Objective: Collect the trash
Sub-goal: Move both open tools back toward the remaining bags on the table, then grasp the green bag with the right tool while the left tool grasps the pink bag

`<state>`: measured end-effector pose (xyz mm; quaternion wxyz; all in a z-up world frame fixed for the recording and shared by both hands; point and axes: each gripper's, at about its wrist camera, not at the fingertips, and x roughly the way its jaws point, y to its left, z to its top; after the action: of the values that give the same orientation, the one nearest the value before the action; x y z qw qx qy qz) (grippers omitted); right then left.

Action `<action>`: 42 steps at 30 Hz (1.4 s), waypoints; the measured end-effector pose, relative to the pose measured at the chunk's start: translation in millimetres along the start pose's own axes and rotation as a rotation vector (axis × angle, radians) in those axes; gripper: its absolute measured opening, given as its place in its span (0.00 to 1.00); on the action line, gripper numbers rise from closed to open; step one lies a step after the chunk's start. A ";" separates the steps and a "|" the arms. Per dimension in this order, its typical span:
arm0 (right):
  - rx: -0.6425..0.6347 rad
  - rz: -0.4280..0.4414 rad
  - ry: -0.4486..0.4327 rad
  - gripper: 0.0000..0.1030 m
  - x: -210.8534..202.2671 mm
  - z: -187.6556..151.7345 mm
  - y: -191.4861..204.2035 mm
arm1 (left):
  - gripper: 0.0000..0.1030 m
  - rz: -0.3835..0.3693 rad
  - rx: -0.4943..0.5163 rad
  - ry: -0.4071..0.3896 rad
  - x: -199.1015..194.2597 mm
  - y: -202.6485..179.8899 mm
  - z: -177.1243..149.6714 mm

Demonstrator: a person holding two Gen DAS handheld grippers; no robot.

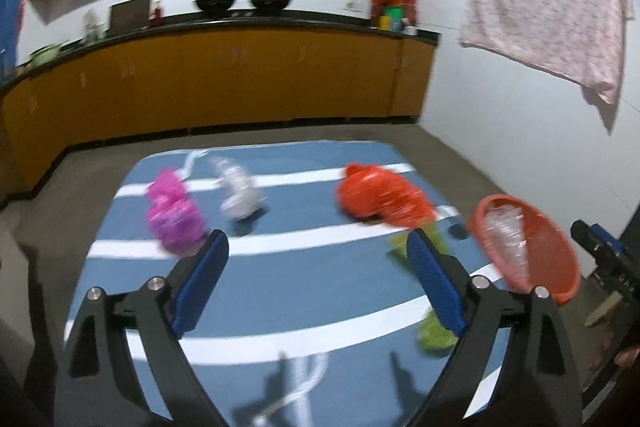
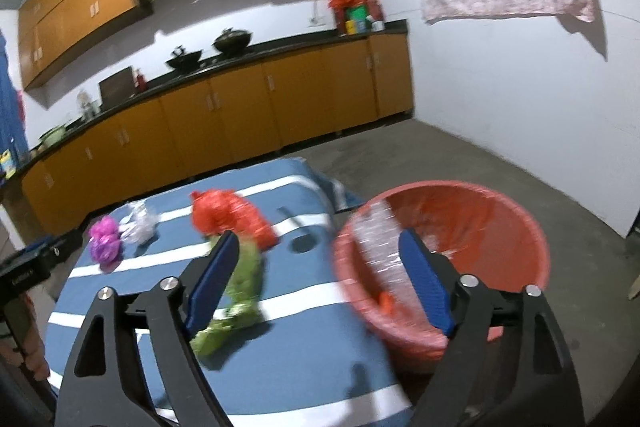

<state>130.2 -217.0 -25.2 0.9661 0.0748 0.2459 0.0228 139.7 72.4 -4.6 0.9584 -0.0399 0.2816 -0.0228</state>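
Crumpled green plastic bag point(image 2: 236, 291) lies on the blue white-striped table cloth point(image 2: 304, 339), long axis running away from us, just beside our right gripper point(image 2: 320, 283), nearer than our left gripper point(image 1: 316, 283); both wide open, empty; red plastic basin point(image 2: 480, 211) right.

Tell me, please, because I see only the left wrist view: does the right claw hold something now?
Observer: No. The right claw is open and empty, and it sits between the green bag and the red basin.
Operator: The green bag is half hidden for me. Is it one piece?
Observer: Yes, it is one long crumpled piece lying on the striped cloth. Its far end is beside the red bag.
Operator: What is inside the basin?
Observer: Clear plastic lies along its left wall, and a small orange scrap sits low down.
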 end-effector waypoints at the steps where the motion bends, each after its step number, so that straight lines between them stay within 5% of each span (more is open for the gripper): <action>1: -0.011 0.002 0.005 0.86 1.6 -1.8 6.4 | 0.86 0.029 -0.008 -0.014 -3.6 12.2 -6.8; 11: -0.079 0.019 0.131 0.87 50.4 -23.5 53.4 | 0.94 0.191 -0.070 0.014 -1.0 84.1 -24.1; 17: -0.079 -0.014 0.226 0.86 87.0 -35.4 59.8 | 0.96 0.226 -0.106 0.041 17.5 105.8 -19.8; 27: -0.071 -0.034 0.376 0.59 121.6 -46.6 58.4 | 0.96 0.298 -0.166 0.104 73.3 133.2 5.5; 31: -0.115 -0.028 0.382 0.52 122.3 -50.1 64.2 | 0.96 0.311 -0.172 0.123 97.1 140.5 24.0; 42: -0.113 -0.014 0.393 0.51 128.1 -45.8 61.4 | 0.90 0.314 -0.202 0.279 169.7 163.8 40.3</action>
<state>220.4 -139.9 -115.9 0.9024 0.0130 0.4284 0.0437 307.6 226.8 -76.8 0.8930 -0.0878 0.4151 0.1498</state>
